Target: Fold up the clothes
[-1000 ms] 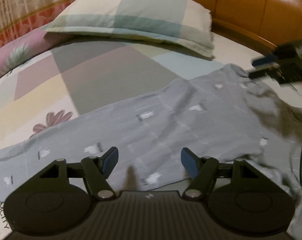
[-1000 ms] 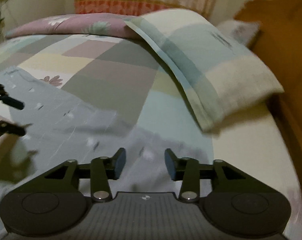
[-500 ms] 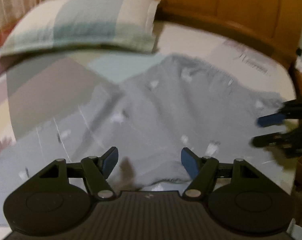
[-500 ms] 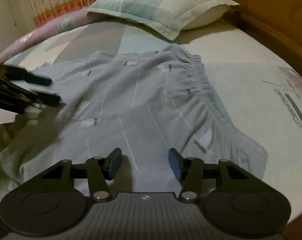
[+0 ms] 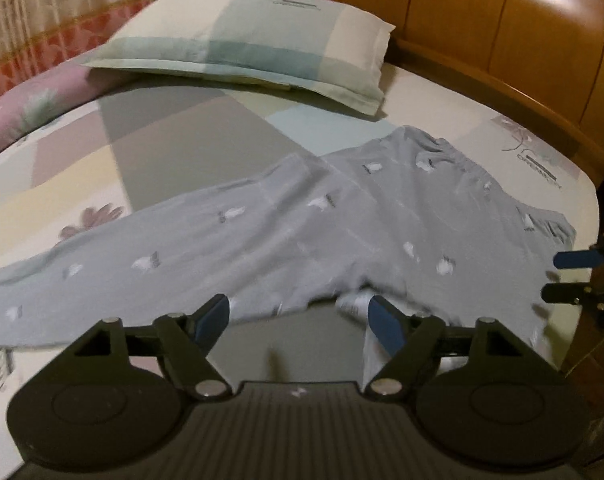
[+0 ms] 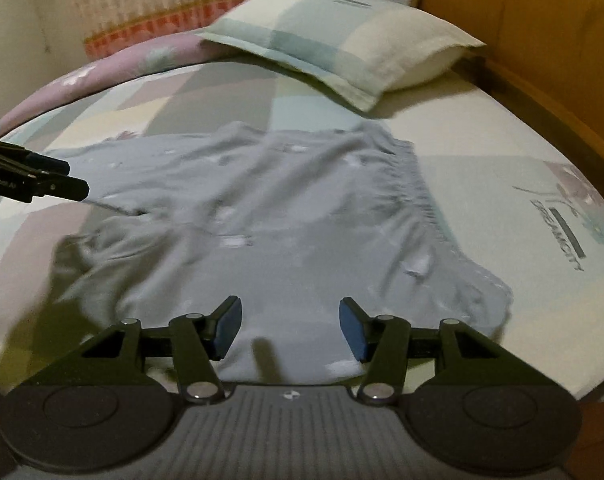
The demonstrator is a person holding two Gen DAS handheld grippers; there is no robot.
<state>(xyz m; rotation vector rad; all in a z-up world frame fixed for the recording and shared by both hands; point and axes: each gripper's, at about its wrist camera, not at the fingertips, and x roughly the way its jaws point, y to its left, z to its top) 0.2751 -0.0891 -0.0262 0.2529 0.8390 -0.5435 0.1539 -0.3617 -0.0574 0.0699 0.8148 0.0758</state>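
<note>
Grey pyjama trousers with small white prints lie spread on the bed, one leg running off to the left, the gathered waistband toward the headboard. My left gripper hovers over the near edge of the trousers by the crotch; its jaws are opening and grip nothing. It also shows at the left edge of the right wrist view, as the left gripper. My right gripper hangs above the seat of the trousers, open and holding nothing. In the left wrist view the right gripper sits at the waistband's near corner.
A checked pillow lies at the back of the patchwork bed sheet. A wooden headboard runs along the right. A rolled pink quilt and a curtain stand at the far left. The mattress edge drops off at the right.
The left wrist view swung right, then back left, and its jaws stand wider. My right gripper came away from the pillow side to above the trousers' seat, its jaws also wider.
</note>
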